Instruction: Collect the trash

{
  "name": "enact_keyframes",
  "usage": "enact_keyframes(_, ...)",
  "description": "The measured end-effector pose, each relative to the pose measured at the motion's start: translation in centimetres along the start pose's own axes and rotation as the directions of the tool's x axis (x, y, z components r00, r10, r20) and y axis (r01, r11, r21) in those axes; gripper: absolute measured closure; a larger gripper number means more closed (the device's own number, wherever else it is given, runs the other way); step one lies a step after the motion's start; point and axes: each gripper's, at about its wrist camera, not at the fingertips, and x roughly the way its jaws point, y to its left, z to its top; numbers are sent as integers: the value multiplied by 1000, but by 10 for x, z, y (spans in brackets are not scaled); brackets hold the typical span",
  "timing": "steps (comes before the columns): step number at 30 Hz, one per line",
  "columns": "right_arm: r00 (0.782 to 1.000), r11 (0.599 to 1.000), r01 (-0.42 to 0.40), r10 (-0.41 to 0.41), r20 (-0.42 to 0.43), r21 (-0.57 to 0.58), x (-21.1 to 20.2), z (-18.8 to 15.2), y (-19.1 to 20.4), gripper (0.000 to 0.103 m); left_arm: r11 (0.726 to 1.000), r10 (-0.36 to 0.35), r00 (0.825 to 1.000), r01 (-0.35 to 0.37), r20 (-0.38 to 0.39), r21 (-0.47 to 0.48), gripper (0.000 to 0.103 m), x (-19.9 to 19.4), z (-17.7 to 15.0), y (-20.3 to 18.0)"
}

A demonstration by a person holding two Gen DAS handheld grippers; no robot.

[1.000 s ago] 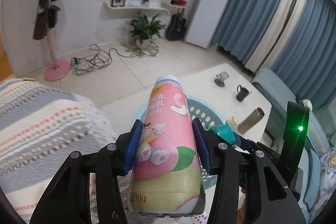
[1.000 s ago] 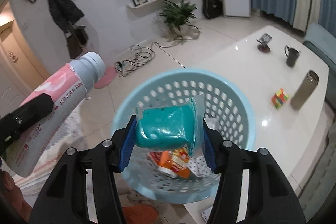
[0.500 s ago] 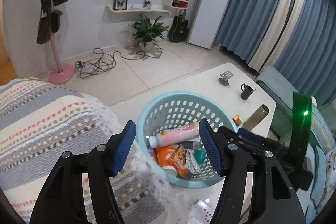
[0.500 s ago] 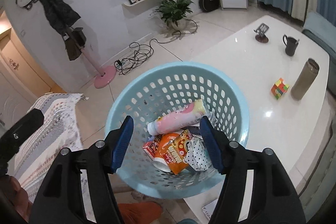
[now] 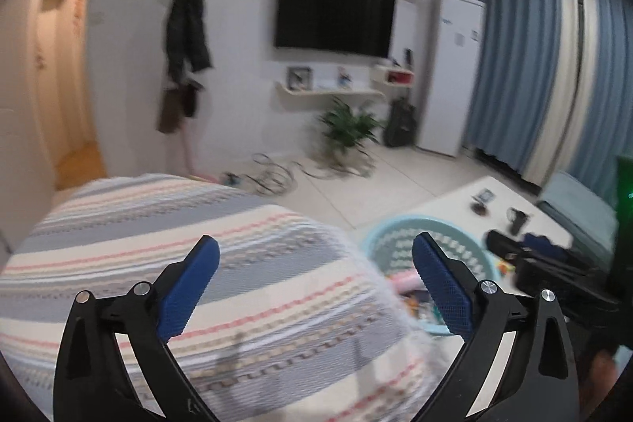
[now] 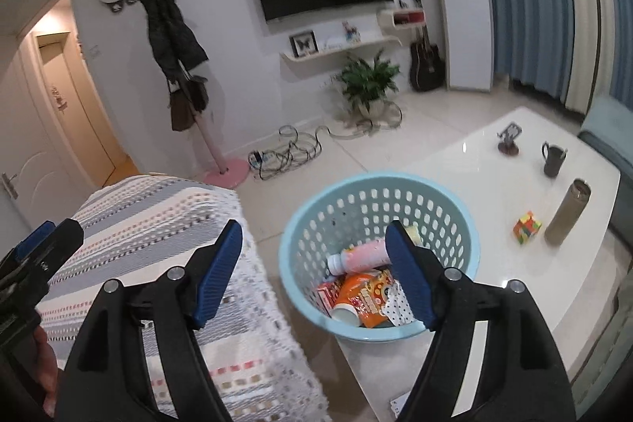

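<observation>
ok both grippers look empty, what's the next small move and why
Probably swing the right gripper toward the white table to look for more trash. Both it and the left gripper are open and hold nothing, while the pink bottle and orange packet already lie in the blue basket. No loose trash shows on the striped cover.

Pale blue perforated plastic basket (image 6: 378,184): smooth, slightly glossy. White surface (image 6: 514,192): polished, reflective. Striped woven cloth cover (image 6: 158,220): matt, coarse-textured. Right tongs (image 6: 314,269) and left tongs (image 5: 314,287): matt black plastic, ribbed blue pads (image 6: 221,269), bright metal rivets.
</observation>
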Motion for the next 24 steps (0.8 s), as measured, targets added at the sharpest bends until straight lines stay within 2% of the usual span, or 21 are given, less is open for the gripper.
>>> enact_keyframes(2, 999, 999, 23, -22, 50, -29, -11, -7, 11, 28, 998, 69, 997, -69, 33, 5, 8, -7, -9, 6)
enact_keyframes(5, 991, 995, 64, -53, 126, -82, -25, -15, 27, 27, 979, 203, 976, -204, 81, 12, 8, -8, -30, 14)
enact_keyframes(8, 981, 992, 83, -64, 184, -94, -36, -20, 37, 25, 962, 271, 959, -274, 87, 24, 8, 1, -45, 18)
enact_keyframes(10, 976, 992, 89, -68, 209, -91, -42, -22, 42, 24, 966, 253, 965, -256, 69, 44, 8, 3, -42, 20)
enact_keyframes(15, 968, 993, 98, -79, 238, -66, -48, -22, 43, 22, 966, 256, 963, -257, 80, -6, 8, -4, -40, 29)
enact_keyframes(21, 968, 992, 107, -90, 234, -62, -47, -20, 42, 21, 966, 257, 960, -258, 113, -12, 8, -12, -41, 29)
enact_keyframes(24, 971, 993, 105, -91, 221, -55, -41, -21, 39, 21, 966, 258, 961, -257, 103, -26, 8, -12, -41, 31)
